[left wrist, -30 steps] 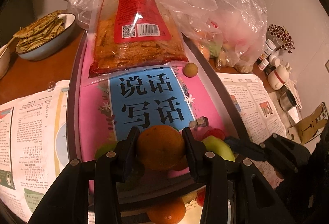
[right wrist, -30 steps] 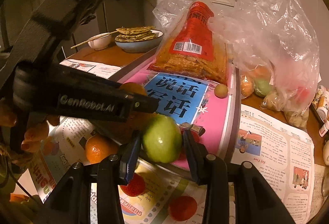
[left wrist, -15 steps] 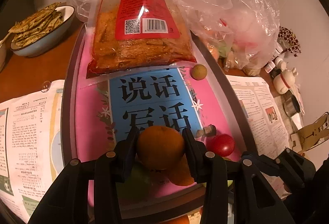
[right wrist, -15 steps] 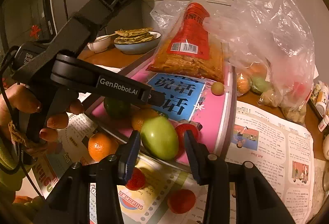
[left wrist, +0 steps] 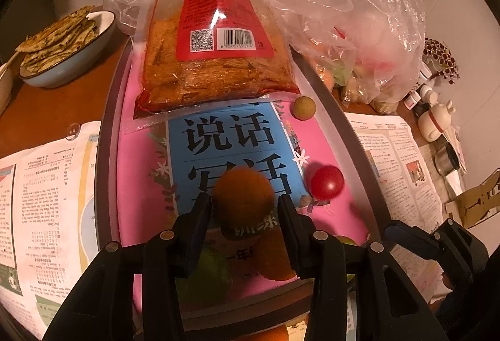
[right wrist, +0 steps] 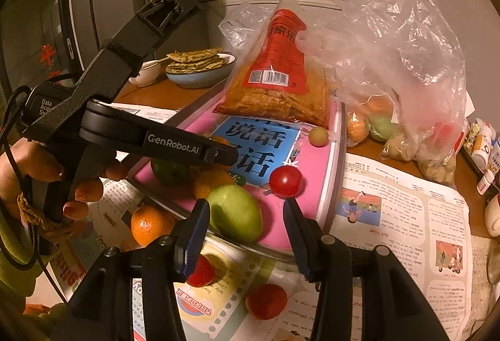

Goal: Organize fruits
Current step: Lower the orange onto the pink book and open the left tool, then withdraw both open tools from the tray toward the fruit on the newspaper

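Note:
My left gripper [left wrist: 243, 211] is shut on an orange [left wrist: 243, 194] just above the pink-lined tray [left wrist: 106, 153], over a blue booklet. My right gripper [right wrist: 245, 216] is at the tray's near edge and its jaws are opening. A green fruit [right wrist: 234, 213] lies on the tray between them, against the left finger, with the right finger clear of it. On the tray also sit a red tomato [right wrist: 286, 181], a small tan fruit [right wrist: 318, 137], another orange [right wrist: 212, 181] and a dark green fruit [right wrist: 168, 169].
A red snack bag [left wrist: 215, 44] covers the tray's far half. Clear plastic bags [right wrist: 400, 91] with more fruit stand to the right. On the newspaper [right wrist: 406, 216] in front lie an orange [right wrist: 150, 225] and two strawberries [right wrist: 203, 270]. A bowl of flatbread [left wrist: 65, 50] sits at the far left.
My right gripper's jaws have spread off the green fruit, which now rests on the tray. My left gripper has moved forward over the tray with the orange.

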Demonstrator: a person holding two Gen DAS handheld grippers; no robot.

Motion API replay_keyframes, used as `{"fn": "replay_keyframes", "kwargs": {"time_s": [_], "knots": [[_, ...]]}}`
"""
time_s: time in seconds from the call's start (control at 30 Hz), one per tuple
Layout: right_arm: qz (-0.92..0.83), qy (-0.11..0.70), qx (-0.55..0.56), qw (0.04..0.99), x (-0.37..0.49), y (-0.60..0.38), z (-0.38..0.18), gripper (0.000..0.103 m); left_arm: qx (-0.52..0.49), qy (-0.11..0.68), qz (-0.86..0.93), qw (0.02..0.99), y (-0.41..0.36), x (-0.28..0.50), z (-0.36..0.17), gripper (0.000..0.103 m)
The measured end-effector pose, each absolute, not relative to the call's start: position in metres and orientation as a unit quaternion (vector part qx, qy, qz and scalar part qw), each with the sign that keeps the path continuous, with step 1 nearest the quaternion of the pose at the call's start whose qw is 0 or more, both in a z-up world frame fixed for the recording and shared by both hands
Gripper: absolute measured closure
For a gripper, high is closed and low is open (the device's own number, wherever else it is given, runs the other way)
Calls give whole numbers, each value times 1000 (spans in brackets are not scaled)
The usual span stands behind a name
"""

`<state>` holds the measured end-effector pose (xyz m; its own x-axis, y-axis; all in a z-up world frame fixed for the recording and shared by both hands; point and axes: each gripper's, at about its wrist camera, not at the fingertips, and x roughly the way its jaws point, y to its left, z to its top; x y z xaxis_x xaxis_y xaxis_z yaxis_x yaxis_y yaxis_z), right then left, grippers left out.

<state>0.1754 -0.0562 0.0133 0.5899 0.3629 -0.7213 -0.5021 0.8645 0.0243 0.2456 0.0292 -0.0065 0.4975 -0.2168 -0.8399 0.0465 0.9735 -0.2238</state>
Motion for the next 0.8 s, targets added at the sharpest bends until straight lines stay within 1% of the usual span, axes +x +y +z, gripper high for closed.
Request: {"fn": "replay_keyframes", "kwargs": {"time_s": [0.17,0.23,0.37,0.47,0.53,0.63,0.73,0.8], "knots": [[238,381,-90,889,175,-58,15,52,-89,492,-76,863,31,242,-5,57],[237,379,-88,890,174,-59,17,48,-91,489,-76,864,32,240,-3,57],[232,379,-87,891,174,-60,18,48,-94,482,-76,868,35,233,2,57],[229,378,-86,893,173,-61,19,47,-95,474,-73,873,37,227,8,48],[227,378,-85,894,172,-61,20,43,-96,469,-74,875,38,223,12,48],[224,377,-82,895,171,-63,21,42,-97,462,-74,878,40,217,17,48],[220,375,-81,897,170,-64,23,42,-96,455,-74,882,41,211,23,43],[217,374,-79,898,170,-66,25,39,-96,450,-73,885,41,207,26,40]]}}
